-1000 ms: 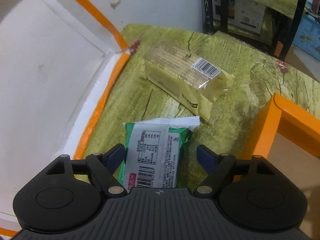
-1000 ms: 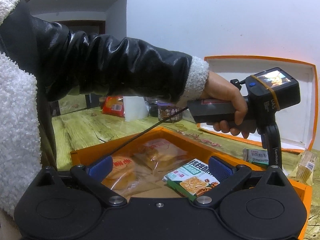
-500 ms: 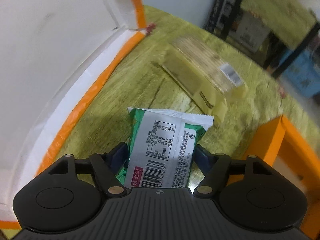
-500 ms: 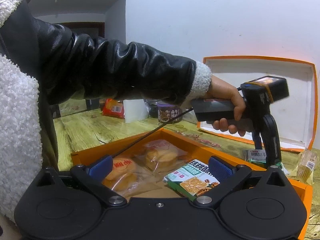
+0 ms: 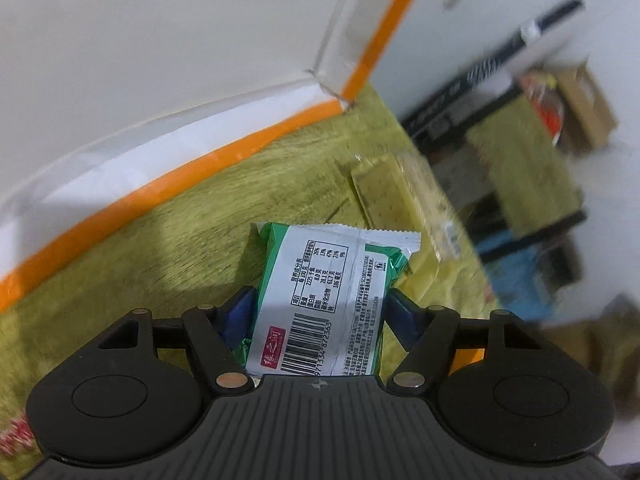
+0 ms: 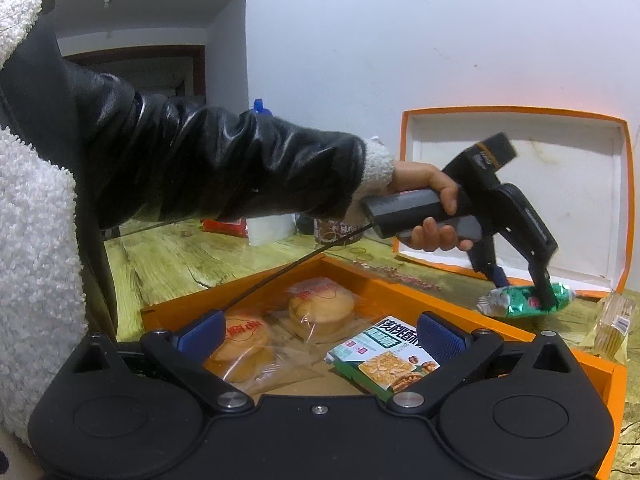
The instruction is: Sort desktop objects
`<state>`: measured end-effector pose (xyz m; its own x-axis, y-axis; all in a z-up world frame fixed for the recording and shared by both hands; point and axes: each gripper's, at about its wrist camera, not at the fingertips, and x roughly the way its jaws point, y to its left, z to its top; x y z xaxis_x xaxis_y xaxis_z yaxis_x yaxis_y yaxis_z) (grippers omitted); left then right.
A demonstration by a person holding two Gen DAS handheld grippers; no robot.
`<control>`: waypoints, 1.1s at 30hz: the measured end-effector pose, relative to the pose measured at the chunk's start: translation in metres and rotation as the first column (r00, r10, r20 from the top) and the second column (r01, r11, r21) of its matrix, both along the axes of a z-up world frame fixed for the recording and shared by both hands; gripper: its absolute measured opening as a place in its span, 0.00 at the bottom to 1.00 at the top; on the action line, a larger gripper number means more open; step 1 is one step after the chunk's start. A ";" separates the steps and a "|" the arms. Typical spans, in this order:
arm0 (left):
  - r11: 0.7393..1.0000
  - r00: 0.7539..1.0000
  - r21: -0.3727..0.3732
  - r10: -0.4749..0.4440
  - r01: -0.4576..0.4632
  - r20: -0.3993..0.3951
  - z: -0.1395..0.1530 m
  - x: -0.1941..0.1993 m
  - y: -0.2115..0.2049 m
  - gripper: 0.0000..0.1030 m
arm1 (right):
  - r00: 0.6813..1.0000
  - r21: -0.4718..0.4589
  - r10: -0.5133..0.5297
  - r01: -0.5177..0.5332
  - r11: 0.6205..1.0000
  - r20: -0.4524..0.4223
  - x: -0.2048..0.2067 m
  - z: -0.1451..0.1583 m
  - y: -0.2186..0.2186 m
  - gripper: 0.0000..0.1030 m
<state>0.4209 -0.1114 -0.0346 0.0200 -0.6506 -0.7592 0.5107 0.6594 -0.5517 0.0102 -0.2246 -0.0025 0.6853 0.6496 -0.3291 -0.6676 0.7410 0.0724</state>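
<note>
A green snack packet (image 5: 328,292) with a white barcode label sits between the blue pads of my left gripper (image 5: 320,304), which is shut on it. In the right wrist view the left gripper (image 6: 520,290) holds that packet (image 6: 524,300) tilted, just above the table behind the orange box (image 6: 400,284). My right gripper (image 6: 320,336) stands open over the box with nothing between its fingers. Inside the box lie two bagged round cakes (image 6: 320,308) and a green biscuit carton (image 6: 384,360). A clear pack of crackers (image 5: 404,204) lies on the table past the packet.
The white lid with orange edging (image 6: 520,184) leans against the wall behind the box. A person's black sleeve (image 6: 200,168) reaches across above the box. A jar (image 6: 332,232) and a red packet (image 6: 224,226) stand at the back. A dark shelf (image 5: 520,160) stands beyond the table edge.
The left gripper's jaws came in onto the green packet, then the gripper rolled and lifted it off the table. The right gripper has kept still.
</note>
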 end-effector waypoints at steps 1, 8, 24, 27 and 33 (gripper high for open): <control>1.000 1.000 -0.025 0.018 -0.018 -0.013 -0.002 0.001 0.006 0.68 | 1.000 0.000 0.000 0.000 1.000 -0.001 0.000 0.000 0.000 0.99; 0.988 0.995 -0.118 0.091 -0.096 -0.050 -0.010 0.008 0.036 0.70 | 1.000 0.000 0.003 -0.003 1.000 -0.013 0.001 0.001 -0.002 0.99; 0.976 0.984 -0.120 0.177 -0.180 -0.037 -0.013 0.010 0.058 0.84 | 0.999 0.019 0.001 0.000 1.000 -0.037 0.005 0.004 -0.009 0.99; 0.986 0.989 -0.070 0.150 -0.149 0.009 -0.007 0.007 0.046 0.87 | 0.998 0.066 0.003 0.002 0.998 -0.067 0.011 0.008 -0.016 0.99; 0.988 0.989 -0.058 0.143 -0.141 0.036 -0.007 0.001 0.044 0.87 | 0.975 0.272 -0.065 0.124 0.954 -0.214 0.040 0.058 -0.070 1.00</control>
<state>0.4218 -0.0676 -0.0413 0.1443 -0.6801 -0.7188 0.4364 0.6956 -0.5706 0.0501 -0.2942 0.0558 0.6869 0.6712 -0.2786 -0.5455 0.7295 0.4126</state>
